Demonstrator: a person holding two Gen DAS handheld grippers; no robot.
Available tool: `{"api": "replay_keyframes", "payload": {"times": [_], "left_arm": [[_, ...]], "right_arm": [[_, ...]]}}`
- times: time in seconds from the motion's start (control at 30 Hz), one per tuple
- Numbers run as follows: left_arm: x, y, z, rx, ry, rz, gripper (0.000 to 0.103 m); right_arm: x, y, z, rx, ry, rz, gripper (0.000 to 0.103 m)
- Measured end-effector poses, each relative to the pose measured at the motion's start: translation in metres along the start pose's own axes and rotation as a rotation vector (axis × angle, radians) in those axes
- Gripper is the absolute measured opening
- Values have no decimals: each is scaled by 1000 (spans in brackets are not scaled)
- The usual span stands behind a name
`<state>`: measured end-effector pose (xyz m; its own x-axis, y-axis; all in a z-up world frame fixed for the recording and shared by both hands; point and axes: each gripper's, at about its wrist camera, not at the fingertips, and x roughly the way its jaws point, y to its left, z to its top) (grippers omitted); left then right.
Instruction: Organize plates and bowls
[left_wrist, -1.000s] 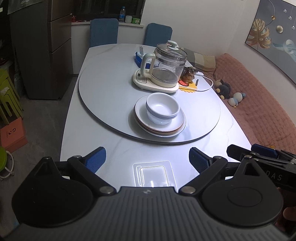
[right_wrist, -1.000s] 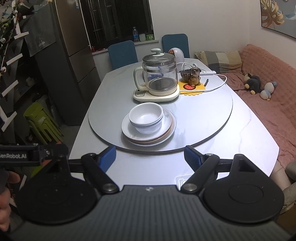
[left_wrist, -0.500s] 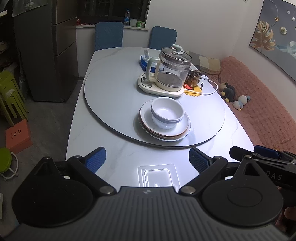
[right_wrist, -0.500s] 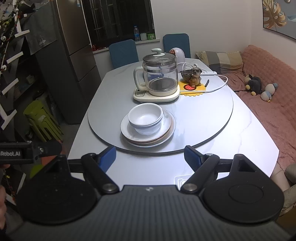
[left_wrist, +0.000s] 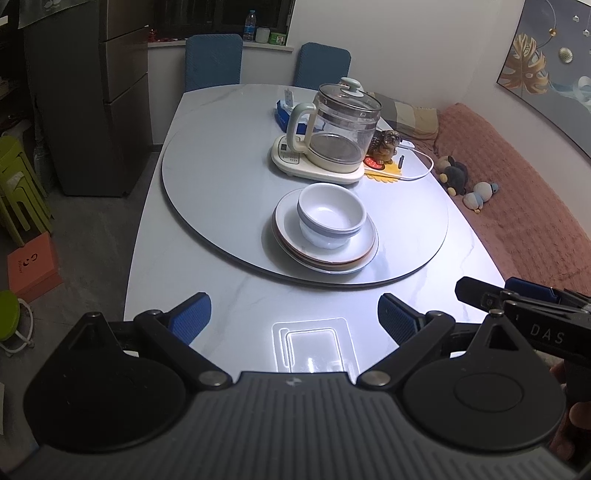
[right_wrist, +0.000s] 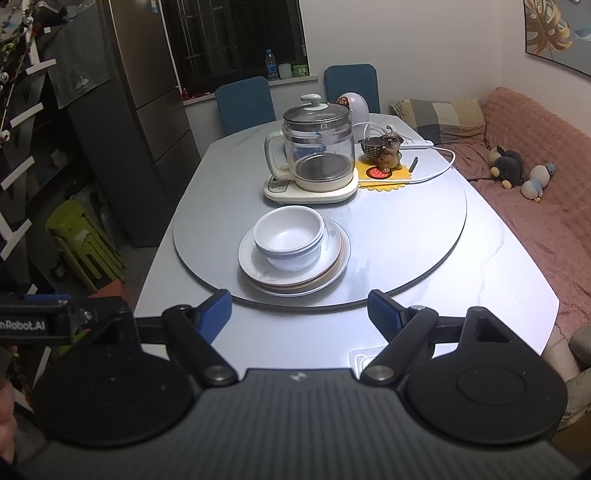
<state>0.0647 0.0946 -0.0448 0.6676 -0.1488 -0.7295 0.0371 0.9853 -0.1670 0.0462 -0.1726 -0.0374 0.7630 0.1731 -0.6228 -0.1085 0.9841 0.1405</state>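
Both hand-held grippers are hovering over the near edge of the surface (left_wrist: 221, 122), tilted down toward it. The left hand-held gripper (left_wrist: 295, 320) is standing wide, its blue pads apart with nothing between them, and the right hand-held gripper (right_wrist: 300, 309) is standing wide and empty as well, just as both were a second ago.

The white bowls (left_wrist: 330, 218), nested one in another, are sitting on the stack of plates (left_wrist: 364, 245), which is resting on the round turntable (left_wrist: 221, 177) near its front edge, well apart from both grippers. Just behind the stack, the glass kettle (left_wrist: 340, 125) is standing on its cream base.

Compared with the earlier left wrist picture, the stack and the kettle are appearing a little further right and lower in the view, and the fridge (left_wrist: 99, 96) and chairs (left_wrist: 213, 61) are lying further right too; the dishes themselves are lying as before against the kettle. In the right wrist view the scene is looking nearly unchanged, with the left hand-held gripper's body showing at the left edge.
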Motion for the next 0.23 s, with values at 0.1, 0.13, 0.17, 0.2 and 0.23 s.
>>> {"api": "replay_keyframes", "payload": {"times": [0.1, 0.13, 0.17, 0.2, 0.23], "left_arm": [[3, 1, -1, -10, 8, 1, 99], [3, 1, -2, -13, 10, 4, 99], [4, 1, -2, -13, 12, 7, 99], [4, 1, -2, -12, 12, 10, 99], [3, 1, -3, -12, 12, 13, 99]], "right_arm": [[3, 0, -2, -10, 11, 1, 82], [4, 1, -2, -14, 17, 0, 82], [4, 1, -3, -18, 21, -1, 82], [4, 1, -4, -18, 24, 1, 82], [5, 1, -5, -16, 26, 7, 82]]}}
